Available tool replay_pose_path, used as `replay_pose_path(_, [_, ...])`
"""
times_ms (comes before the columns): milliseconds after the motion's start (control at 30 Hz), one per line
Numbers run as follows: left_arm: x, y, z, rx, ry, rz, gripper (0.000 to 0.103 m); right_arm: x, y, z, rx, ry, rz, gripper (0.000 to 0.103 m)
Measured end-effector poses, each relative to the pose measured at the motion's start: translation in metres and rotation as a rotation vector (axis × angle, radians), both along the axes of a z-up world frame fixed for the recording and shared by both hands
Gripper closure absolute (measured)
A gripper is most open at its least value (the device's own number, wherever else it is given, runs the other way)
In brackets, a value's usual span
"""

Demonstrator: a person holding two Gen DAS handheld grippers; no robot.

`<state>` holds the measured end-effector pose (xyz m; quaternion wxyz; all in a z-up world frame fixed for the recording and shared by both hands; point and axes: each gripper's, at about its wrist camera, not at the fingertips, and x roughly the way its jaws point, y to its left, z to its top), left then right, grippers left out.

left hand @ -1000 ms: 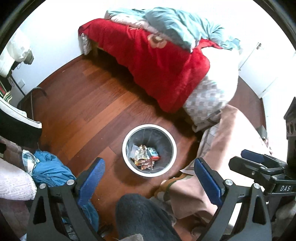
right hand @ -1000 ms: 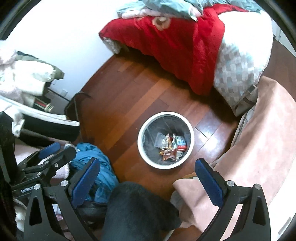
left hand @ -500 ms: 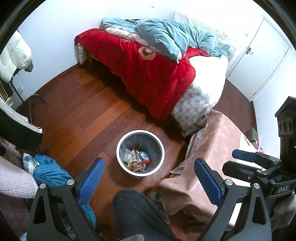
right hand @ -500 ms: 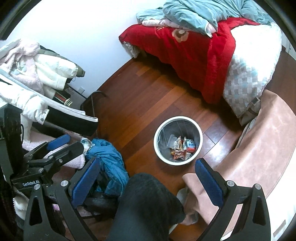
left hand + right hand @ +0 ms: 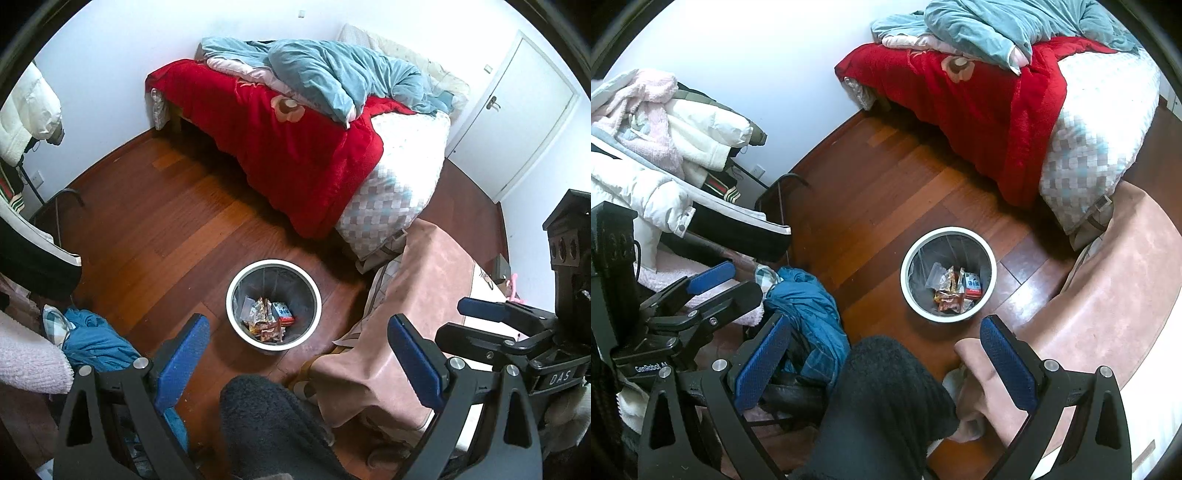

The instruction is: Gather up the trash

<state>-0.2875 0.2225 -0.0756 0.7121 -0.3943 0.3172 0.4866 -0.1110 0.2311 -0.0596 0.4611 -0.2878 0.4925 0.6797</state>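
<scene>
L claw (image 5: 299, 354): wide open, empty, raised over floor. R claw (image 5: 882, 358): same, open, nothing held. Bin (image 5: 273, 304): upright on floor (image 5: 155, 221) nr foot corner of bed (image 5: 295, 155), holds wrappers (image 5: 266, 319) + small box. No loose trash visible on floor; collection looks approx. done.

Both grippers are the same build: black frames with triangular cutouts, silver round screws at the joints, and flat blue textured pads on the fingers. The left gripper (image 5: 298, 360) shows up from the side in the right wrist view with white "GenRobot" lettering on its body. The right gripper (image 5: 886, 363), seen from the left wrist view, has a "DAS" label plate and a tall black housing with three round holes behind it. The person's knee (image 5: 273, 424) at near centre is covered in dark fuzzy charcoal fabric.
</scene>
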Motion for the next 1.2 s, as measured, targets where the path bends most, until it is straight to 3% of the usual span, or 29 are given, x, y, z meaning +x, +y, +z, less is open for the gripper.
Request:
replay_pose_path(100, [0.002, -0.001, 0.002, 0.005, 0.005, 0.0, 0.0, 0.003, -0.001, -0.001, -0.001, -0.003, -0.002, 0.0])
replay_pose_path(1200, [0.011, -0.01, 0.014, -0.003, -0.025, -0.024, 0.0, 0.006, -0.008, 0.013, 0.005, -0.016, 0.012, 0.0])
